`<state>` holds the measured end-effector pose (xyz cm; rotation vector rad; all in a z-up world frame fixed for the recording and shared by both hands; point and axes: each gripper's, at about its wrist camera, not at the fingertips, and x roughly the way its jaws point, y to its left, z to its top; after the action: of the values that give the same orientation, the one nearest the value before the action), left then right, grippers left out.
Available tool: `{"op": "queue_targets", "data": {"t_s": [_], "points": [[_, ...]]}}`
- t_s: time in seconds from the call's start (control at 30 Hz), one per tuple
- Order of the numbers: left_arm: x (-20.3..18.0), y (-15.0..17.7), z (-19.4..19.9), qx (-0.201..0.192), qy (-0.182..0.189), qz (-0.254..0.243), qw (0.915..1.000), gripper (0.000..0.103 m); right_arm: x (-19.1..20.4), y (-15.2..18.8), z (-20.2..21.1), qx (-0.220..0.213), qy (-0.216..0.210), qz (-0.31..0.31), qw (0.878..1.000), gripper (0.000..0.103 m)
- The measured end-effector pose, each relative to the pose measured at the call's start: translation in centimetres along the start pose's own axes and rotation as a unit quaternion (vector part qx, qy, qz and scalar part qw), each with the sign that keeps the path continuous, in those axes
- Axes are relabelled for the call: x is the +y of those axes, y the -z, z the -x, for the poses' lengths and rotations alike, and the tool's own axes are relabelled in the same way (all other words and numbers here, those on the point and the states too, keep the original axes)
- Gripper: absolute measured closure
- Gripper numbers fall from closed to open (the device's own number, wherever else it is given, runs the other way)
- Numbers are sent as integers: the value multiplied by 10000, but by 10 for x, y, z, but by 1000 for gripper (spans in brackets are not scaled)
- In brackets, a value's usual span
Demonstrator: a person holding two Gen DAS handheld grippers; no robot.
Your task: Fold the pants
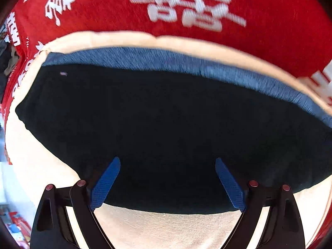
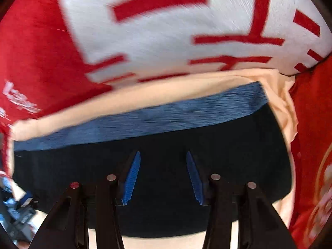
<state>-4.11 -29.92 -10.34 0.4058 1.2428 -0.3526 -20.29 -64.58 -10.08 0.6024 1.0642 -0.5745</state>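
Dark navy fabric pants [image 1: 166, 114] with blue ribbed waistband [image 1: 186, 66], mid-frame on cream cloth [image 1: 166, 228] over red printed cover [image 1: 269, 31]. Left gripper [image 1: 167, 161] fingers wide, empty; right gripper [image 2: 162, 155] fingers narrower, seemingly empty despite blur.

Motion blur smears the white characters on the red printed cloth [image 1: 269, 47] and the blue ribbed waistband [image 2: 145, 118]. The dark navy folded pants [image 1: 166, 124] show no seam detail. Colourful clutter [image 1: 14, 226] at the left edge is unreadable.
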Motion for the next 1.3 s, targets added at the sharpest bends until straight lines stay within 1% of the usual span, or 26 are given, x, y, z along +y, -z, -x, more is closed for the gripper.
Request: {"op": "queue_targets", "data": {"t_s": [0.07,0.1,0.17,0.23,0.33,0.43,0.57,0.7,0.73,0.77,1.07,1.3], "points": [[-1,3,1,-61,-46,54,10000,9,-18,-3,0,-111,313,-150,9993,53],[-2,3,1,-30,-77,55,10000,9,-33,-4,4,-113,230,-466,9986,52],[-5,3,1,6,-160,52,9999,9,-48,-2,11,-43,-161,-839,9963,52],[-8,1,1,40,-243,31,9997,9,-52,7,19,111,-556,-956,9938,49],[-12,0,2,53,-350,3,9994,9,-45,26,26,291,-942,-889,9911,45],[-17,0,3,54,-470,-46,9989,9,-34,47,28,520,-1265,-853,9869,45],[-16,1,2,91,-480,36,9988,9,-25,60,27,666,-1577,-875,9813,44],[-14,2,2,95,-496,91,9987,9,-24,59,21,804,-1630,-920,9790,43],[-15,1,2,95,-513,85,9986,9,-27,67,19,810,-1634,-929,9788,43],[-15,2,2,96,-526,83,9985,9,-26,69,20,826,-1632,-914,9789,43],[-16,3,3,105,-539,108,9984,9,-26,65,15,932,-1612,-773,9795,42],[-15,3,3,92,-535,126,9984,9,-22,65,14,957,-1619,-788,9790,41]]}}
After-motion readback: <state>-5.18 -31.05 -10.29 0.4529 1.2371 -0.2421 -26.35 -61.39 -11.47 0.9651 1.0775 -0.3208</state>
